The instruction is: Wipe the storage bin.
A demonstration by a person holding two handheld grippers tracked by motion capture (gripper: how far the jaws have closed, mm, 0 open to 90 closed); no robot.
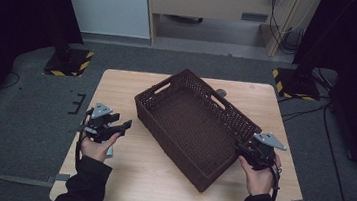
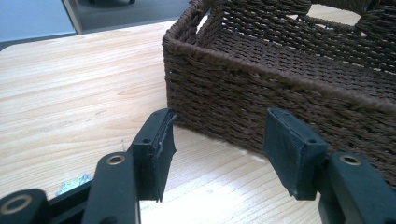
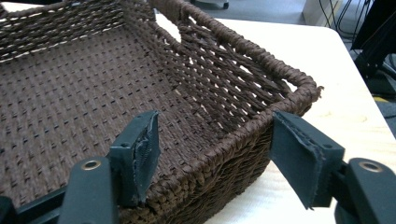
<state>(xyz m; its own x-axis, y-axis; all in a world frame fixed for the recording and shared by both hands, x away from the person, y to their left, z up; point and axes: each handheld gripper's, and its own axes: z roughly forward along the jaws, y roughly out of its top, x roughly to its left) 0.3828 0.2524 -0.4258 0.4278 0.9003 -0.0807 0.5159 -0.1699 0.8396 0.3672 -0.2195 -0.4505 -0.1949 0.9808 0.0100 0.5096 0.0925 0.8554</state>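
Straddling the near rim with pads spread and not pinching, the right tongs are bracketing the dark brown rectangular woven basket, lying askew mid-worktop, while the left tongs, also spread, are waiting just beside its opposite wall.

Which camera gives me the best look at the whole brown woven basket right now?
The high view: the rectangular brown woven basket shows whole, all four walls and both handle slots. The left gripper view has one outer wall and corner; the right gripper view, its floor and near rim.
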